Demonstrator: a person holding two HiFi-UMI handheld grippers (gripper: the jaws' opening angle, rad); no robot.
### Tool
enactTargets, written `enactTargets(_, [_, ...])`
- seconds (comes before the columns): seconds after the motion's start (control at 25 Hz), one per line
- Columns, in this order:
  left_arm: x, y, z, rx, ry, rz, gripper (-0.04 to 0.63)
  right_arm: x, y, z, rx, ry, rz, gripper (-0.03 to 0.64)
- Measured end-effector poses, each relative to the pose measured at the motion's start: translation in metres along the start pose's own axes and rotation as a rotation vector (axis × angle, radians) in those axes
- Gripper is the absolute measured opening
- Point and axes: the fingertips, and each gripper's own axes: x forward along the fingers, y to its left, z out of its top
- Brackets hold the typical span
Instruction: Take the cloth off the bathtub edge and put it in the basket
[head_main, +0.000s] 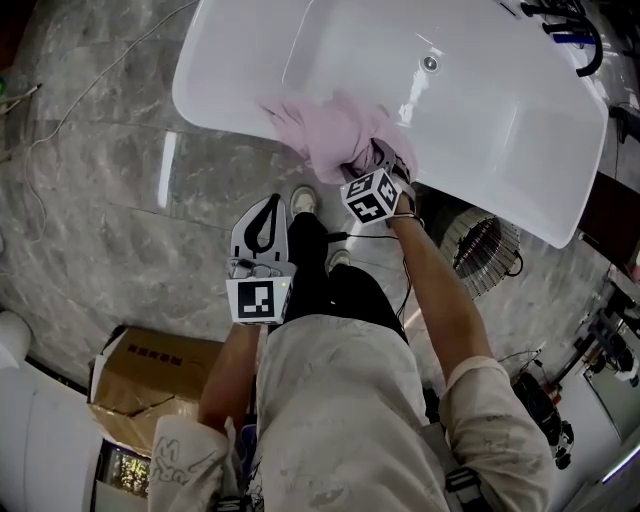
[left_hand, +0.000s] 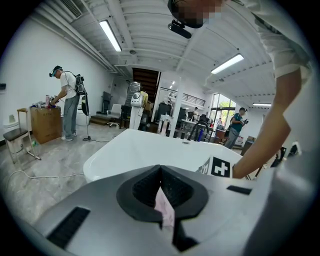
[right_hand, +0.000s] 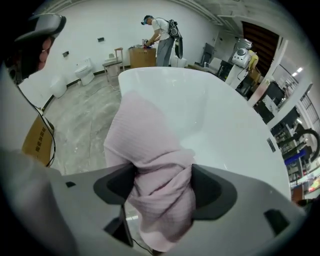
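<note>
A pink cloth hangs over the near edge of the white bathtub. My right gripper is at that edge with its jaws spread wide, and a bunched fold of the cloth fills the gap between them. My left gripper hovers over the floor just short of the tub, jaws together. A thin pink sliver shows in their seam; what it is I cannot tell. A round wire basket stands on the floor to the right, under the tub's rim.
An open cardboard box lies on the marble floor at lower left. The person's shoes stand close to the tub. Dark taps sit at the tub's far right end. Other people work in the background.
</note>
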Motion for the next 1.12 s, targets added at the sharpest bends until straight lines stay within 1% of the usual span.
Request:
enactTargets(0.2, [0.001,0.001,0.000,-0.001,-0.008,-0.001,0.002,0.013,0.003,-0.001,-0.042,0.072,0.070,0.310])
enactTargets(0.32, [0.000,-0.001,0.002,0.002,-0.009,-0.006,0.002,0.013,0.003,-0.002,-0.077,0.089,0.089,0.310])
enactTargets(0.4, [-0.002,-0.001,0.006,0.007,-0.014,-0.008,0.002,0.012,0.004,-0.001,-0.097,0.089,0.078,0.308])
enactTargets(0.6, [-0.003,-0.003,0.003,0.010,-0.006,-0.016,0.002,0.000,0.005,0.003,-0.212,0.029,0.003,0.225])
enactTargets(0.76, [-0.003,-0.009,0.007,0.023,-0.020,-0.033,0.002,-0.012,0.005,0.005,-0.200,-0.008,-0.039,0.190])
enactTargets(0.8, [-0.004,-0.010,0.009,0.027,-0.025,-0.034,0.002,-0.016,0.005,0.006,-0.193,-0.023,-0.051,0.179])
enactTargets(0.84, [-0.004,-0.011,0.012,0.030,-0.031,-0.033,0.002,-0.021,0.006,0.007,-0.178,-0.043,-0.062,0.154])
enactTargets(0.88, [-0.004,-0.011,0.016,0.032,-0.036,-0.031,0.002,-0.026,0.007,0.008,-0.149,-0.060,-0.072,0.062])
enactTargets(0.92, [-0.005,-0.011,0.021,0.030,-0.039,-0.031,0.002,-0.029,0.007,0.007,-0.104,-0.068,-0.081,0.034])
enactTargets(1.04, [-0.005,-0.013,0.029,0.034,-0.043,-0.041,0.002,-0.032,0.003,0.003,0.070,-0.055,-0.077,0.029])
enactTargets(1.12, [-0.006,-0.011,0.032,0.045,-0.047,-0.042,0.002,-0.035,0.001,0.006,0.161,-0.055,-0.070,0.029])
